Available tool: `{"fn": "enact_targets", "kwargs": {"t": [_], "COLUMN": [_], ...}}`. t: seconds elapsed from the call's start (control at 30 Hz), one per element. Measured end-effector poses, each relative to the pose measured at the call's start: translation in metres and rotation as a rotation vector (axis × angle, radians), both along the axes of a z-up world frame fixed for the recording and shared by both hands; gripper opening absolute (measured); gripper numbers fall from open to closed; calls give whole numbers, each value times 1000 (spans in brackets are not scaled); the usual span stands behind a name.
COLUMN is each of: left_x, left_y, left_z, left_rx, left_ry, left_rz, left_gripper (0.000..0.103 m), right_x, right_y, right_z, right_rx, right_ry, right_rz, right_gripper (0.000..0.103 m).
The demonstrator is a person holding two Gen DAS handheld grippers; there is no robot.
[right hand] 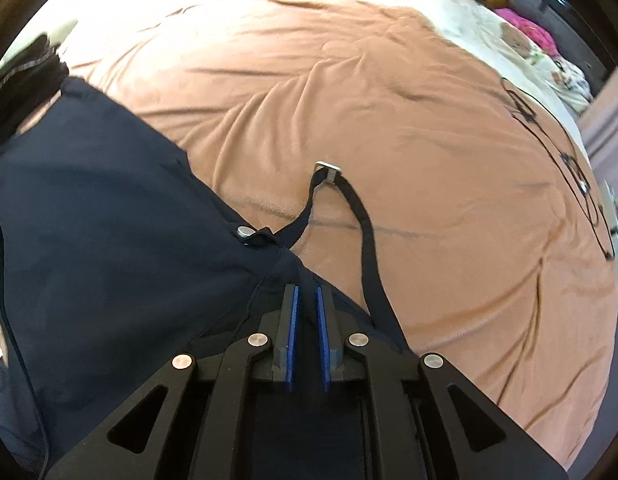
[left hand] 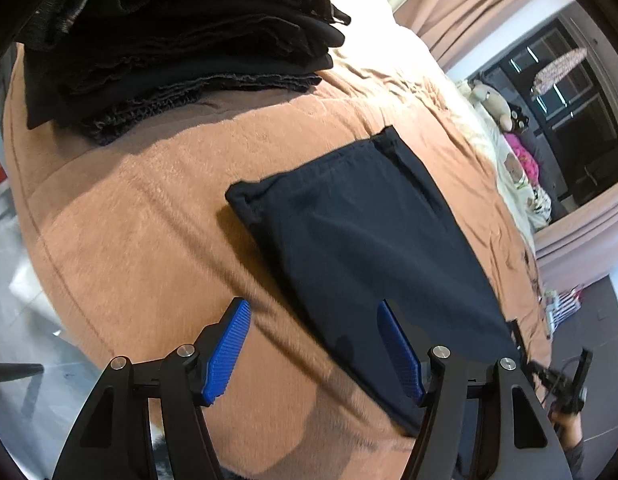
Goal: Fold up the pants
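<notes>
Brown blanket [left hand: 149, 208], navy pants [left hand: 369, 232], black clothes stack [left hand: 169, 40] behind

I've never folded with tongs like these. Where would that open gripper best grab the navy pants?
Probably the near edge of the pants, coming from the bare blanket side. The left gripper already straddles that long edge, which lies flat and free, so one finger could slide under.

Each hand-held gripper [left hand: 314, 350] [right hand: 307, 336] has black linkage arms, silver screws and ribbed blue pads
</notes>
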State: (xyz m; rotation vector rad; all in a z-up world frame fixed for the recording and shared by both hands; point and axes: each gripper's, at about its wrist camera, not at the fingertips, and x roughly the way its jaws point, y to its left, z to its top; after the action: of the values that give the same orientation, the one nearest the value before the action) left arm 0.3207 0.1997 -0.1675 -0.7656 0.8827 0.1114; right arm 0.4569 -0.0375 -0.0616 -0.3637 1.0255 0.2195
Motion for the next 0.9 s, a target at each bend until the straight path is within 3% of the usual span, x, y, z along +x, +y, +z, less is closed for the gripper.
{"fn": "enact_targets", "kwargs": {"t": [0.37, 0.4, 0.47, 0.5, 0.53, 0.67, 0.73, 0.83, 0.87, 0.9], "left_x": [20, 22, 26, 28, 28, 29, 30, 35, 36, 36], "left_y": [23, 24, 25, 24, 23, 14, 10, 6, 6, 7], "left_z": [-3, -4, -5, -5, -5, -4, -5, -7, -8, -7], "left_rx": [-31, -30, -26, -18, -8, 55, 79, 89, 85, 77], "left_ry": [-16, -15, -15, -16, -17, -21, -24, -26, -20, -27], "left_rz": [-17, -19, -27, -32, -37, -65, -81, -116, -119, -117], "left_gripper": [68, 68, 68, 68, 68, 67, 62, 26, 9, 4], "right_x": [-64, -71, -88, -94, -103, -126, -135, -150, -155, -159], "right_y": [-18, -20, -19, -17, -15, -8, -3, 6, 9, 11], "right_z": [35, 36, 42, 43, 46, 47, 46, 44, 42, 39], "right_rx": [204, 230, 257, 266, 277, 354, 369, 369, 372, 388], "right_ry": [-72, -77, -98, -112, -133, -137, -134, -129, -124, -114], "right_rz": [-135, -148, -167, -174, -182, -203, -209, -237, -248, -252], "right_gripper": [7, 11, 36, 61, 74, 74, 74, 74, 72, 63]}}
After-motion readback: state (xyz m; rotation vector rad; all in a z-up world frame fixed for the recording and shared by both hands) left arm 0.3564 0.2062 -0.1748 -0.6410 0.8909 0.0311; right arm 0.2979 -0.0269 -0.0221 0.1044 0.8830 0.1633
